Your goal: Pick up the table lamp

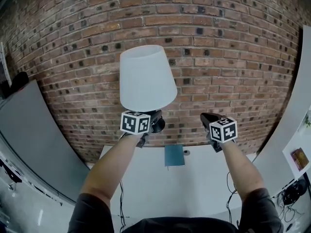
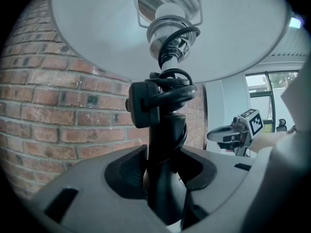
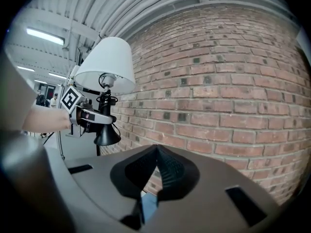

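The table lamp (image 1: 146,76) has a white cone shade and a black stem, and it hangs in the air in front of the brick wall. My left gripper (image 1: 154,122) is shut on its stem just below the shade. In the left gripper view the black stem (image 2: 164,140) stands upright between the pads of my left gripper (image 2: 163,171), with the black cord and a plug (image 2: 141,103) coiled round it under the shade (image 2: 92,33). My right gripper (image 1: 208,119) is held level beside it, apart from the lamp. In its own view the right gripper (image 3: 156,154) is shut on nothing, and the lamp (image 3: 106,64) with its black cone base (image 3: 107,135) shows at left.
A white table (image 1: 204,178) lies below my arms, with a small grey-blue box (image 1: 174,155) near its far edge against the brick wall (image 1: 233,47). Cables hang at the table's sides. A grey panel (image 1: 34,135) stands to the left.
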A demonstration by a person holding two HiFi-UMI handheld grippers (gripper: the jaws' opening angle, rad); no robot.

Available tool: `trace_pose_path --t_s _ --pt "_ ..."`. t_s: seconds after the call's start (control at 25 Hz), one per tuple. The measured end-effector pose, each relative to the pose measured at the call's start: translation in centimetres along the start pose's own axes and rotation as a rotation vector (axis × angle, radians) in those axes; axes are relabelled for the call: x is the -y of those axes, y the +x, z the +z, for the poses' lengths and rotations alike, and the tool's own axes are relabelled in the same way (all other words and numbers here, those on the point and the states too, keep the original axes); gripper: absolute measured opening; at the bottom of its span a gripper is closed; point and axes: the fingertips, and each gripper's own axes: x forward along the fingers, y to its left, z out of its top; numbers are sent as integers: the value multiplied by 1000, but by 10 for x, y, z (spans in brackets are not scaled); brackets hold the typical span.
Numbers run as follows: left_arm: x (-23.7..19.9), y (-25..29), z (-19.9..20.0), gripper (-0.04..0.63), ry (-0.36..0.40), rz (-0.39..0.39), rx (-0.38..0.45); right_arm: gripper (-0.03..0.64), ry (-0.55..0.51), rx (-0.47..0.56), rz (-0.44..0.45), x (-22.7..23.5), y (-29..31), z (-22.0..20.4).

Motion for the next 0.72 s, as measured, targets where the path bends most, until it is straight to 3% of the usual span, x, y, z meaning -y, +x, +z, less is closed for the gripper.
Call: trace_pose_path --t_s 0.28,0.72 --pt "4 -24 26 160 -7 -6 0 -8 -18 3 -3 -4 -11 25" --pt "13 -36 32 160 -8 -12 -29 -8 -35 -14 0 -10 -19 34"
